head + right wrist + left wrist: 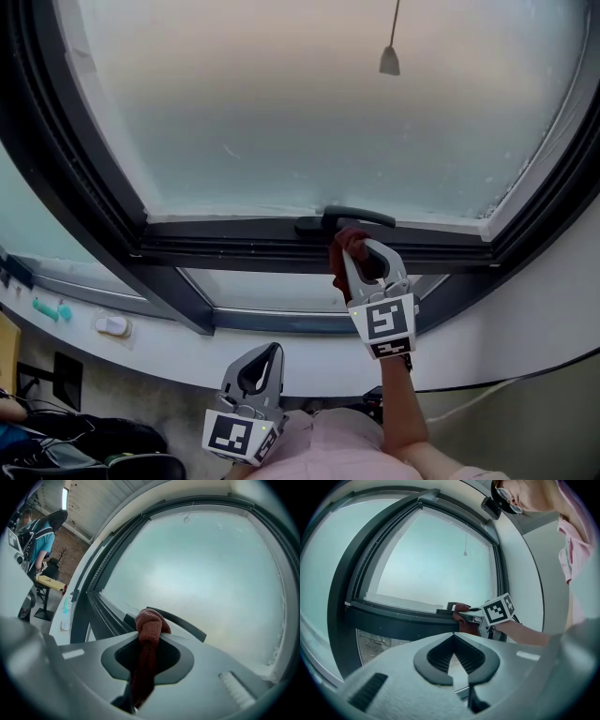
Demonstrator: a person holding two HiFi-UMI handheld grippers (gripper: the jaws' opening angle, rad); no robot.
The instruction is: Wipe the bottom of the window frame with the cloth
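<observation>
The right gripper (358, 251) is clamping a reddish-brown cloth (149, 622) between its jaws, with a bunched knob of it sticking out past the tips and the rest trailing back through the jaw opening. That knob is sitting at the dark bottom rail of the window frame (234, 246), just beneath the black handle (361, 217), though whether it is actually pressing on the rail is hard to tell. The left gripper (272, 352) is hanging lower, near the person's body and well apart from the frame, its jaws closed tip to tip with nothing between them. Above the rail, frosted glass (309, 112) is filling the view, and a small cord pull (390, 61) is hanging in front of it.
</observation>
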